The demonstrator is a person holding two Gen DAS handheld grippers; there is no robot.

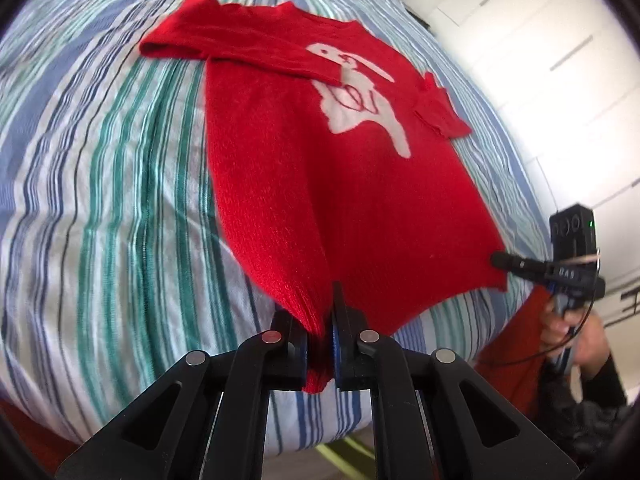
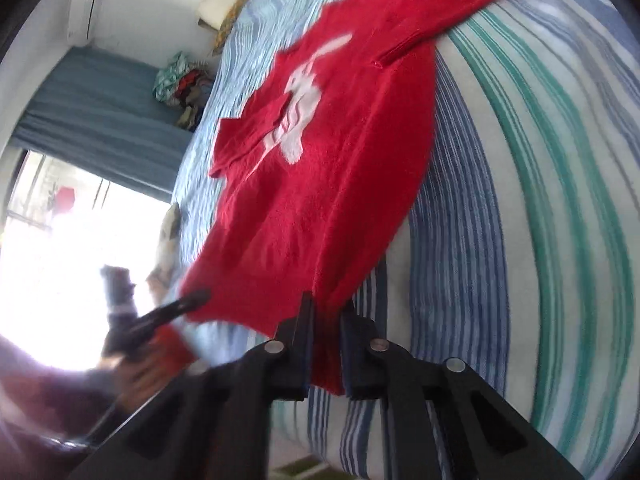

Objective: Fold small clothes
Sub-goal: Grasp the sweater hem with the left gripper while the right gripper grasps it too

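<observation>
Red sweater point(image 1: 320, 168) flat on striped bed point(image 1: 120, 200), sleeves folded in, left tool point(image 1: 320, 344) clamped on one hem corner, right tool point(image 2: 326, 352) clamped on the other

left gripper point(image 1: 320, 344): jaws clamped, pitched down | right gripper point(image 2: 326, 344): jaws clamped, pitched down

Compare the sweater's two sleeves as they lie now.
On the red sweater, the left wrist view shows the long sleeve folded flat across the chest, its cuff reaching the white bunny design. The other sleeve is bunched into a short crumpled flap at the far edge, barely touching the design. The first lies smooth and straight; the second is creased. Both are red knit, turned inward onto the body.
</observation>
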